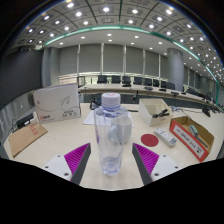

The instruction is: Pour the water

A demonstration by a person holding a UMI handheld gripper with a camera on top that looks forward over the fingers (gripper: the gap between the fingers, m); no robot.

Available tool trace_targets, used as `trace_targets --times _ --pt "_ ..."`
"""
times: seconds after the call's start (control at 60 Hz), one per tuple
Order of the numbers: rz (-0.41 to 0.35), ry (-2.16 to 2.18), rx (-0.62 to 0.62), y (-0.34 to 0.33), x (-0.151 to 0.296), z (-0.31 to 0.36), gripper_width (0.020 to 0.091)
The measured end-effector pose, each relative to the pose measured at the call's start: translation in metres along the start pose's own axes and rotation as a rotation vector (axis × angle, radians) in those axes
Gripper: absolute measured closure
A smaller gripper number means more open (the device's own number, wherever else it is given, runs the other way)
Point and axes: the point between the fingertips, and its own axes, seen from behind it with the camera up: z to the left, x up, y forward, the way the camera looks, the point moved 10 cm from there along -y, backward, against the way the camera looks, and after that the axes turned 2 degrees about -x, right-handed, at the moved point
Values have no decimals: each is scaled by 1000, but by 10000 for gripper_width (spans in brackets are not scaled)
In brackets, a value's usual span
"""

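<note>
I'm holding my claw (108, 160) spread, pink pads (76, 157) flanking the capped water bottle (110, 135) standing on the table (60, 135). Gaps are showing both sides, so closing off-centre risks tipping it. I'm seeing a red disc (149, 140) and an open box (192, 135) crowding right; left looks freer.

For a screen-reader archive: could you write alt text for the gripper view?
A clear plastic water bottle stands upright between the gripper's open fingers, on a pale table. Beyond it lie a red lid and an open cardboard box.
</note>
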Motion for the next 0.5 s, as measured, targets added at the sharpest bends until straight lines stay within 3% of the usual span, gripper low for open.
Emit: trace_targets --times 0.1,0.167,0.233,0.5 --pt "-24 9 -24 26 -2 1 305" --pt "-44 11 -22 35 -3 4 419" --pt "-67 16 -22 41 -2 5 590" --pt "-68 28 -12 38 2 11 759"
